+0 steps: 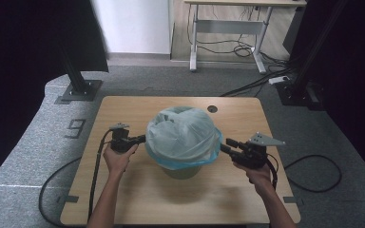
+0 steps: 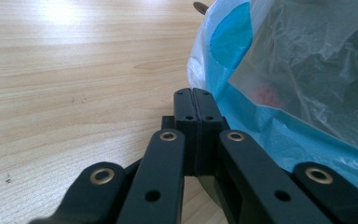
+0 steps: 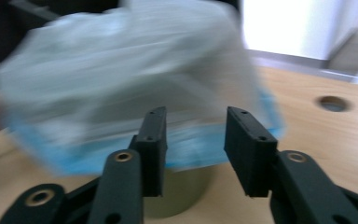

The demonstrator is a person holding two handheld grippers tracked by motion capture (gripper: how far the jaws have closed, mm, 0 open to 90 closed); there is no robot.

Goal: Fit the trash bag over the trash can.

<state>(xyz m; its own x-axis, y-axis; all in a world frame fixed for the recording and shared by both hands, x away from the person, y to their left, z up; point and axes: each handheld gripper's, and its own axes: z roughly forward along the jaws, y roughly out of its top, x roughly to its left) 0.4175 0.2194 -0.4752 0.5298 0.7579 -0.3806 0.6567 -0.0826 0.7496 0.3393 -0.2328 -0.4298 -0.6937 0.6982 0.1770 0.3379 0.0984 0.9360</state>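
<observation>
A small grey-green bin (image 1: 183,170) stands mid-table, lined with a blue bag whose pale translucent top (image 1: 183,133) puffs up above the rim. My left gripper (image 1: 141,139) is at the bag's left edge. In the left gripper view its jaws (image 2: 193,100) are pressed together, with the blue and clear bag (image 2: 307,70) just to their right. I cannot see any film pinched between them. My right gripper (image 1: 227,145) is just off the bag's right edge. Its jaws (image 3: 193,116) stand apart with nothing between them; the blurred bag (image 3: 121,70) and the bin (image 3: 182,191) lie beyond.
The wooden table (image 1: 138,199) has a round cable hole (image 1: 212,109) behind the bin. A black stand base (image 1: 78,88) sits on the carpet at back left, and another stand at back right. A desk frame (image 1: 228,28) and floor cables (image 1: 313,173) lie beyond.
</observation>
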